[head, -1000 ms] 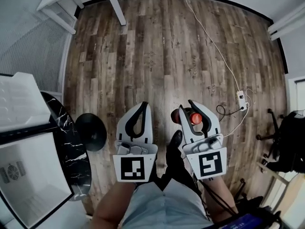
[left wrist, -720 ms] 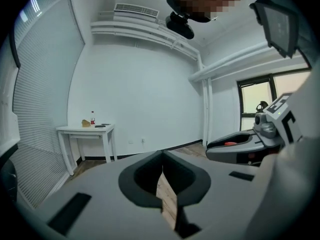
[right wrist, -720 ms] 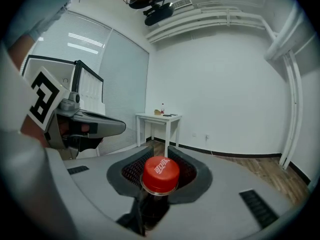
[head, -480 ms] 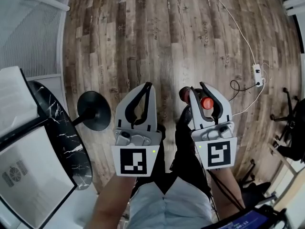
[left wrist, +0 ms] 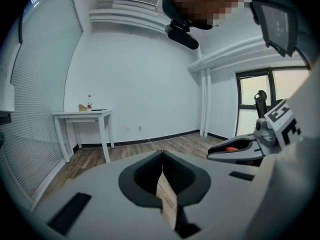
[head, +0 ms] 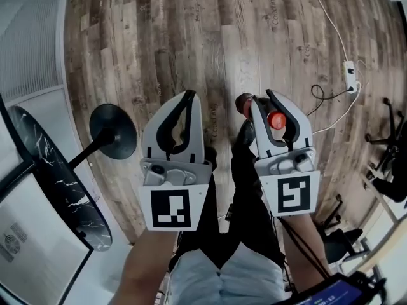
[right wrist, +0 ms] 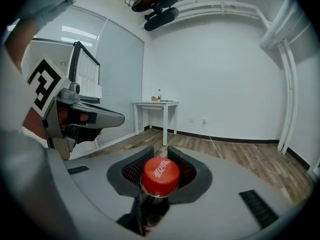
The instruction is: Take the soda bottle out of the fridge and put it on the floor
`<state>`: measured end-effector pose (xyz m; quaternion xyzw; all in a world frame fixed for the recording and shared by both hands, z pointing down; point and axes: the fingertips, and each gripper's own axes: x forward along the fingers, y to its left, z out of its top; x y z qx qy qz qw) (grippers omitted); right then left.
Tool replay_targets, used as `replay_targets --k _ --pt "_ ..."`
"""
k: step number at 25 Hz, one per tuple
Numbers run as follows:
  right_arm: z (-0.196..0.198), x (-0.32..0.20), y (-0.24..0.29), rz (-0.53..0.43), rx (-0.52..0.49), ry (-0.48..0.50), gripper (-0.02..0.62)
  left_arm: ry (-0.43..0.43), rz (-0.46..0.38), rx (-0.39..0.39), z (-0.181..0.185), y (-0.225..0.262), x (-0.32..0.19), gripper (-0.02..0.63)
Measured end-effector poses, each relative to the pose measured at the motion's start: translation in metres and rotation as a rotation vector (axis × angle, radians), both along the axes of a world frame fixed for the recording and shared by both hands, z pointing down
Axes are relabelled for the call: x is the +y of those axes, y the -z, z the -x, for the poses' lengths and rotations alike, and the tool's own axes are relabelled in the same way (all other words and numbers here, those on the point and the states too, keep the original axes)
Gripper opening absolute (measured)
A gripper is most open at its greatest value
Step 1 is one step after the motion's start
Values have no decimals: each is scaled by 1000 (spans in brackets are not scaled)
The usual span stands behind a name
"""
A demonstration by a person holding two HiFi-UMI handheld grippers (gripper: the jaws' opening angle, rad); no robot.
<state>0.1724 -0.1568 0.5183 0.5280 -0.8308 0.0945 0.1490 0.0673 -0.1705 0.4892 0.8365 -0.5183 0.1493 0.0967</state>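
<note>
From the head view, both grippers have sunk toward the floor (head: 222, 30) over the last second. The planks loom larger, and the fridge (head: 32, 230), open and white inside, has slid off to the bottom left corner, behind the round black table (head: 57, 170). The right gripper (head: 262, 99) has its jaws clamped on the neck of the soda bottle (head: 276, 120), whose dark body hangs below them. The left gripper (head: 189, 97) rides beside it, jaws pressed together with nothing in them. So the bottle is out of the fridge and in the air, over bare planks just ahead of the person's legs (head: 251, 196). As far as I can tell, it is not yet on the floor.

In the left gripper view the two jaws meet at the tips, and only a sliver of floor shows through the slit lower down. The right gripper pokes in at the right edge with the bottle's red cap (left wrist: 231, 148) showing in it. A white table (left wrist: 82, 115) stands by the far wall.

In the right gripper view the red cap sits square between the jaws, which bite the neck right under it — a firm hold, by the look of it.

My reading is that the lift-out is done and the lowering is under way. What's left is to bring the base down flat on the floor and only then part the jaws. Held high at the neck, the bottle could swing or tip if let go early.
</note>
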Motion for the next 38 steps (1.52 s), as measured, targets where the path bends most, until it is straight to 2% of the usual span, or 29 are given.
replay_targets --k 7,16,24,30,38 --pt "-2 0 -55 17 9 0 100 -6 21 2 -2 -56 -5 17" --pt "-22 -7 -133 52 36 -34 100 31 56 13 1 -133 -20 17" --pt "-28 -7 -198 70 62 -38 98 -6 90 30 -11 -196 -20 17" --pt "-31 4 -246 108 67 -45 98 -44 112 12 -18 -242 -10 17" --pt "-33 19 -296 142 71 -56 98 -20 118 -15 -4 -283 -5 17"
